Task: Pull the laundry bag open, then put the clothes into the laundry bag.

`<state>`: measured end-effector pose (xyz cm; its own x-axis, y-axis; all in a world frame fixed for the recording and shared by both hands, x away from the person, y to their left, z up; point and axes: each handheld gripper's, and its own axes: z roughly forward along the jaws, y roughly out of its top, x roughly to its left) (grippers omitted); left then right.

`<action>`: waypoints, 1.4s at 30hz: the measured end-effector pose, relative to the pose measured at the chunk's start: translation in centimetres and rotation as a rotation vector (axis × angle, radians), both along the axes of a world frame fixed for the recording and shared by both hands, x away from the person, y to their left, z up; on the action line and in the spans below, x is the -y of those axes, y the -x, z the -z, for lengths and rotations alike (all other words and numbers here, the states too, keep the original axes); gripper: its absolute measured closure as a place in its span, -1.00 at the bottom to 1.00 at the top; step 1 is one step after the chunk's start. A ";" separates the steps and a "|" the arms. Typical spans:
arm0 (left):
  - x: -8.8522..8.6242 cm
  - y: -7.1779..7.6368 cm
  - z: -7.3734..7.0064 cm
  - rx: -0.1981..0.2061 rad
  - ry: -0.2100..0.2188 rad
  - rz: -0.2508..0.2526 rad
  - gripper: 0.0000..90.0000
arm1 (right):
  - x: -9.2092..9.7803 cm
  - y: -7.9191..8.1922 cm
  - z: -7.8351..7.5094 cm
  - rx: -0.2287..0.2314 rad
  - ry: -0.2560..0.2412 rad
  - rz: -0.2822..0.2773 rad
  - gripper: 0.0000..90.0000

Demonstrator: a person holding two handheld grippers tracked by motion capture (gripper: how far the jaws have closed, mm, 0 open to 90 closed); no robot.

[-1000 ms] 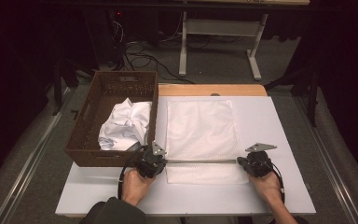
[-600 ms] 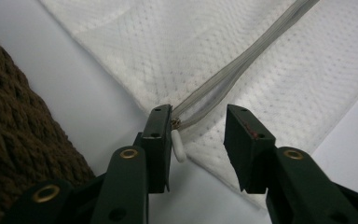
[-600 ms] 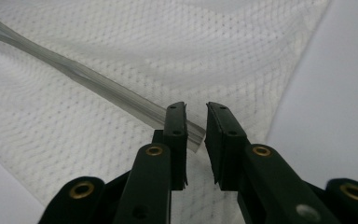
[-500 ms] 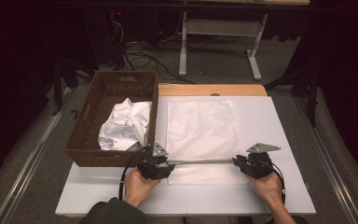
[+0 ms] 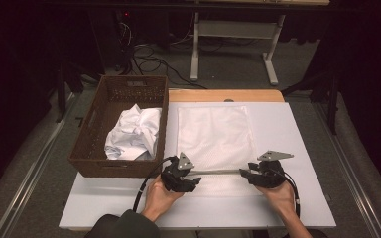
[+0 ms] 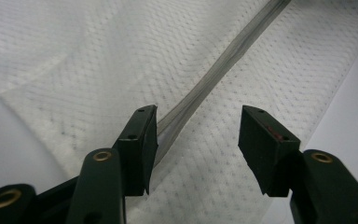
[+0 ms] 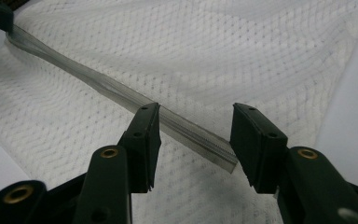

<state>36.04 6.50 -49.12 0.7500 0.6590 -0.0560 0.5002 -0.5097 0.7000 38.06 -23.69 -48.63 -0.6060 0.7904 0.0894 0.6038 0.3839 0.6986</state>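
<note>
A white mesh cloth (image 5: pixel 215 133) lies flat on the white board (image 5: pixel 297 144), with a grey zip-like strip (image 5: pixel 219 172) along its near edge. My left gripper (image 5: pixel 195 179) is at the strip's left end. In the left gripper view it (image 6: pixel 198 140) is open, and the strip (image 6: pixel 214 74) runs past the inner face of its left jaw. My right gripper (image 5: pixel 246 173) is at the strip's right end. In the right gripper view it (image 7: pixel 196 135) is open, and the end of the strip (image 7: pixel 200 140) lies in the gap between its jaws.
A brown wicker basket (image 5: pixel 87 130) stands at the board's left side and holds a crumpled white cloth (image 5: pixel 134 131). A wooden tabletop edge (image 5: pixel 218 95) shows behind the board. Cables trail from both grippers toward the near edge. A metal stand is on the dark floor beyond.
Both hands have edged inward along the strip, the left one more, so the grippers are closer together. The mesh cloth has stayed flat.
</note>
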 end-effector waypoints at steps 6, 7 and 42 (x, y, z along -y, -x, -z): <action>0.7 -0.1 0.4 -0.017 0.011 0.025 0.03 | -0.5 0.0 -0.2 0.005 -0.011 -0.006 0.14; 0.8 -0.1 0.5 -0.021 0.018 0.030 0.03 | -0.5 -0.1 -0.2 0.009 -0.002 -0.014 0.14; 2.1 0.6 1.8 -0.030 -0.080 0.031 -0.04 | -7.7 -2.4 0.8 0.011 0.207 -0.162 0.24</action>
<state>35.40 4.43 -50.91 0.7692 0.6385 -0.0274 0.5034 -0.5789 0.6415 40.43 -16.03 -49.43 -0.7261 0.6839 -0.0715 0.5155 0.6102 0.6016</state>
